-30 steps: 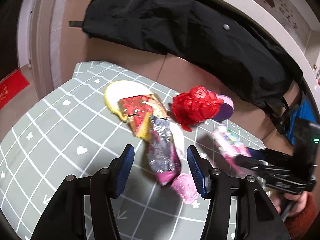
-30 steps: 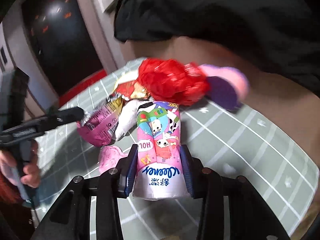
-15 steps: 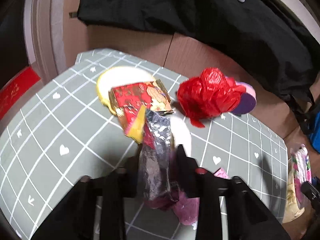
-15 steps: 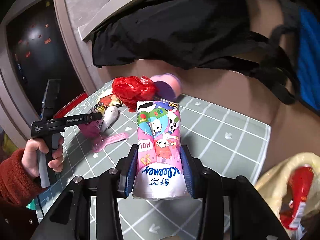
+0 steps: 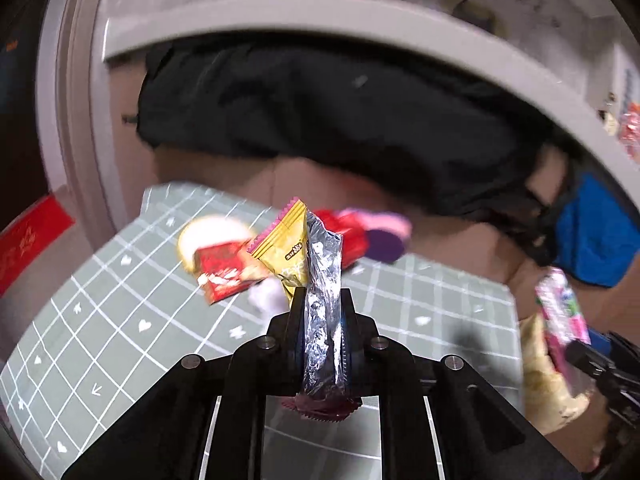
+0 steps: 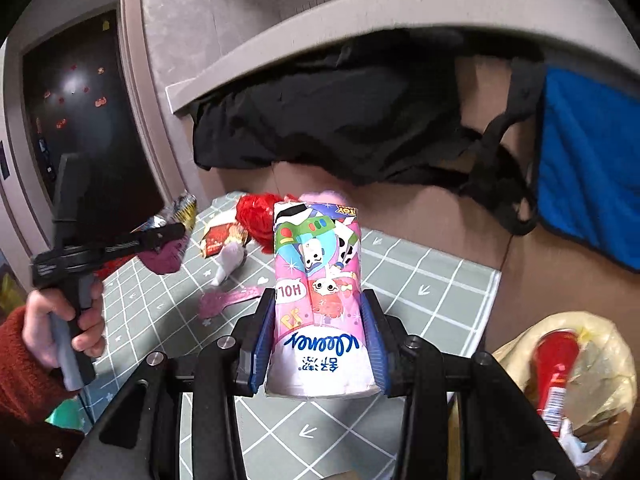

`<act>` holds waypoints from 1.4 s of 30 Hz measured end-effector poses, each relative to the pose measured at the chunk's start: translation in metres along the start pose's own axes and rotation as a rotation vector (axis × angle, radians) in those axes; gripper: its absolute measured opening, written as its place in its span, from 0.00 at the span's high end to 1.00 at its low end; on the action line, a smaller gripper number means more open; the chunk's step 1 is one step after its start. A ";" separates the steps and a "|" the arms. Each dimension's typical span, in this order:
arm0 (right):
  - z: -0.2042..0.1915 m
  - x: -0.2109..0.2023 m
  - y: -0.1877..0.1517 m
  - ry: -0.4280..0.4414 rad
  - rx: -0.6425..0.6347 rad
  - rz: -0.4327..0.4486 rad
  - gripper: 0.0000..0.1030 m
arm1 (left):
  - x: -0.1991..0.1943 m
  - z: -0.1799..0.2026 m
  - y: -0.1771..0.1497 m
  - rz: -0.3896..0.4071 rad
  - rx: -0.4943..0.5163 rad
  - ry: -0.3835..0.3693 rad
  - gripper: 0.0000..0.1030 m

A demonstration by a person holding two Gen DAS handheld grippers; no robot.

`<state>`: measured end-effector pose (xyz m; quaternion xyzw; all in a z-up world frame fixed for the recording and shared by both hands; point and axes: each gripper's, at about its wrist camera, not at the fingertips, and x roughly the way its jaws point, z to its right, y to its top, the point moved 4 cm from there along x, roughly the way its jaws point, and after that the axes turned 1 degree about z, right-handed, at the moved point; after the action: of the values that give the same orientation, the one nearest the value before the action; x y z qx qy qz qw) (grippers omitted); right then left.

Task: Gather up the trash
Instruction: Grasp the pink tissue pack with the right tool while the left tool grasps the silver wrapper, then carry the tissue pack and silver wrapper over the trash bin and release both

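My left gripper point(image 5: 323, 320) is shut on a silver foil wrapper point(image 5: 323, 280) with a yellow wrapper point(image 5: 286, 246) stuck to it, held above the green grid mat point(image 5: 120, 312). My right gripper point(image 6: 318, 332) is shut on a pink Kleenex tissue pack point(image 6: 318, 280), held up over the mat's right side. A yellowish trash bag point(image 6: 600, 368) with a red bottle inside sits low right, off the mat's edge. On the mat lie a red wrapper point(image 5: 222, 270), a red crumpled bag point(image 6: 256, 216) and a pink plastic spoon point(image 6: 228, 300).
A black cloth point(image 5: 340, 120) hangs over the brown board behind the mat. A blue cloth point(image 6: 588, 184) hangs at the right. A purple and pink round thing point(image 5: 384, 236) lies at the mat's back. A yellow disc point(image 5: 208, 232) lies under the red wrapper.
My left gripper closed on the foil wrapper and lifted it off the mat. My right gripper carried the tissue pack right, toward the trash bag.
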<state>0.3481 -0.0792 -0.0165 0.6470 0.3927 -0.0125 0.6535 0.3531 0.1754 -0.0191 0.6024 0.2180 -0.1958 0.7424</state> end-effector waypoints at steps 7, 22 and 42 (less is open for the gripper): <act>0.003 -0.041 0.008 -0.107 -0.043 0.086 0.62 | -0.045 0.060 0.008 0.096 0.088 -0.088 0.86; 0.086 -0.142 0.013 -0.261 0.060 0.229 0.62 | -0.075 0.223 0.008 0.135 0.292 -0.302 0.86; 0.176 -0.217 -0.014 -0.455 0.140 0.250 0.62 | -0.031 0.349 -0.031 0.026 0.346 -0.464 0.86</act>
<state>0.2778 -0.3388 0.0614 0.7146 0.1510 -0.1036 0.6751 0.3412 -0.1722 0.0359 0.6619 -0.0019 -0.3532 0.6612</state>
